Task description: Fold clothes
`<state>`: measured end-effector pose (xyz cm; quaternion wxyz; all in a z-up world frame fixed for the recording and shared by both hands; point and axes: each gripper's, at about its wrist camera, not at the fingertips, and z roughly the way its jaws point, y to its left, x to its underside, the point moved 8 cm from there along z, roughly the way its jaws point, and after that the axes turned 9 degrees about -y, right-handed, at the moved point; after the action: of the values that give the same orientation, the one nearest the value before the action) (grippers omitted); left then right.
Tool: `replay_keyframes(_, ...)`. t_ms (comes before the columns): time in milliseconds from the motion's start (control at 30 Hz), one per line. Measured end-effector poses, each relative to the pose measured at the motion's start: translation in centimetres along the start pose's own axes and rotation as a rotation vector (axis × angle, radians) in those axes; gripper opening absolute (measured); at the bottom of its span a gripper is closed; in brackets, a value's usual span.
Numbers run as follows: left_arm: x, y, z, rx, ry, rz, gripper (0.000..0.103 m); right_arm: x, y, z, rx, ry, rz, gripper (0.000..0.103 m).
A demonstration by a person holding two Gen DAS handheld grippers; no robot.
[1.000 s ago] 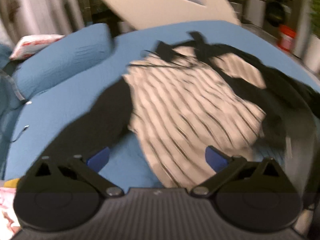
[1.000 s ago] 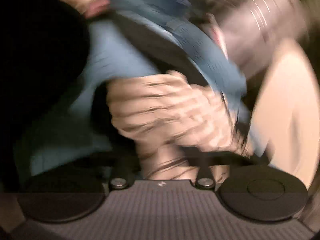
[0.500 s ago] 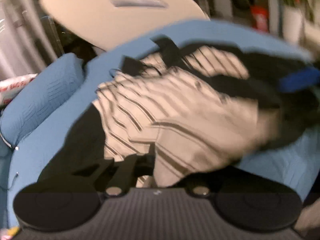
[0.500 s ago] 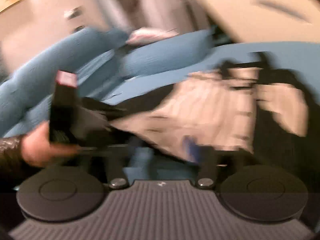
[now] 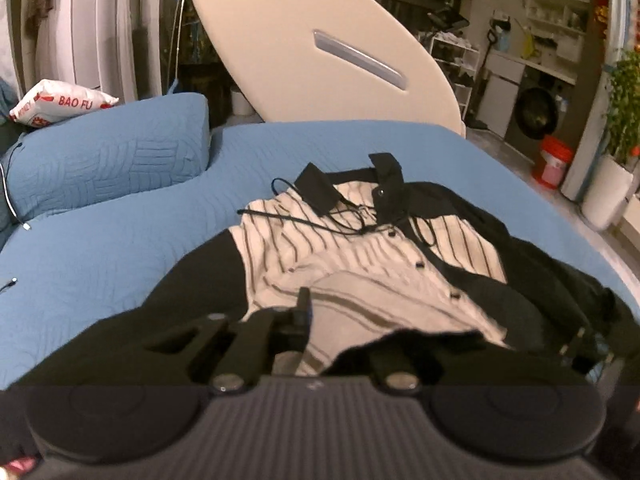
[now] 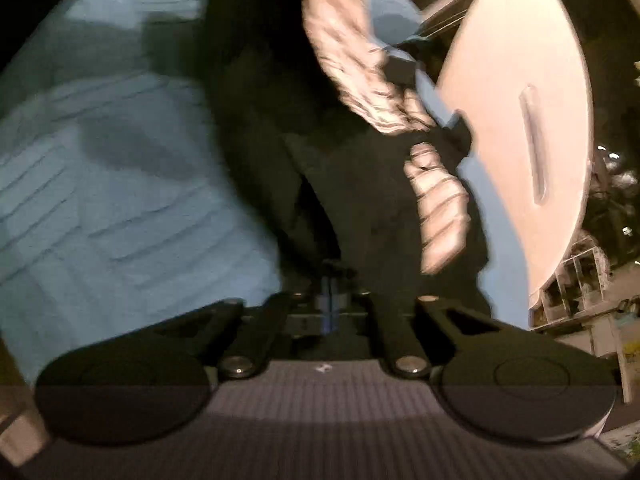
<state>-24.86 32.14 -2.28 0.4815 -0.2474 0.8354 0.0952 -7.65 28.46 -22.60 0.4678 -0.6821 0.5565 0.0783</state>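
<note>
A white shirt with dark stripes (image 5: 360, 248), black sleeves and a black collar lies spread on the blue bed cover (image 5: 120, 248). My left gripper (image 5: 306, 312) is shut on the shirt's near hem, which is raised and bunched over the fingers. The right wrist view is blurred. There my right gripper (image 6: 330, 280) is shut, and the shirt's black sleeve (image 6: 320, 180) runs up from its tips in a pulled ridge. The striped part (image 6: 352, 60) lies beyond it, across the bed cover (image 6: 120, 160).
A blue quilted pillow (image 5: 108, 160) and a white printed bag (image 5: 60, 102) sit at the bed's far left. A large beige oval panel (image 5: 320, 40) leans behind the bed. Past the bed's right edge are an orange bucket (image 5: 554, 160), shelves and a plant pot.
My left gripper went from open over the shirt to shut on its hem and rose with it. The right gripper opened near the shirt, then shut on the black sleeve as its view swung round.
</note>
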Motion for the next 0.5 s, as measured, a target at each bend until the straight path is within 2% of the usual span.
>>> replay_keyframes(33,-0.1,0.2,-0.9,0.02,0.009,-0.011,0.003,-0.3,-0.8,-1.2,-0.008,-0.028,0.023,0.004)
replay_keyframes(100,0.1,0.2,-2.3,0.077,0.035,-0.027,0.006,-1.4,-4.1,-6.0,-0.005,-0.128,0.095,0.003)
replay_keyframes(200,1.3,0.4,-3.7,0.124,0.091,0.005,0.02,-1.9,-8.0,-11.5,0.019,-0.218,0.126,0.004)
replay_keyframes(233,2.7,0.6,-3.3,0.121,0.145,0.035,0.028,-1.6,-8.6,-12.1,0.016,-0.206,0.126,0.004)
replay_keyframes(267,4.0,0.8,-3.0,0.117,0.198,0.066,0.034,-0.1,-8.7,-11.9,-0.041,-0.126,0.151,0.005)
replay_keyframes(300,5.3,1.0,-2.6,0.112,0.25,0.095,0.035,1.6,-8.4,-11.1,-0.108,-0.027,0.171,0.005)
replay_keyframes(333,6.5,1.6,-2.5,0.088,0.285,0.114,0.035,3.2,-8.1,-9.9,-0.134,0.07,0.158,0.003)
replay_keyframes(367,7.1,1.9,-2.9,0.071,0.298,0.131,0.037,4.6,-8.1,-8.8,-0.106,0.138,0.119,0.003)
replay_keyframes(400,7.7,2.2,-3.2,0.055,0.312,0.148,0.041,5.2,-7.9,-8.2,-0.056,0.157,0.082,0.005)
replay_keyframes(433,8.3,2.4,-3.6,0.04,0.323,0.164,0.053,5.1,-7.4,-8.3,-0.038,0.123,0.075,0.008)
replay_keyframes(467,8.3,2.3,-4.1,0.032,0.313,0.177,0.071,4.6,-6.8,-8.4,-0.032,0.074,0.08,0.012)
replay_keyframes(500,8.2,2.2,-4.6,0.025,0.302,0.19,0.08,4.1,-6.3,-8.6,-0.027,0.024,0.084,0.033)
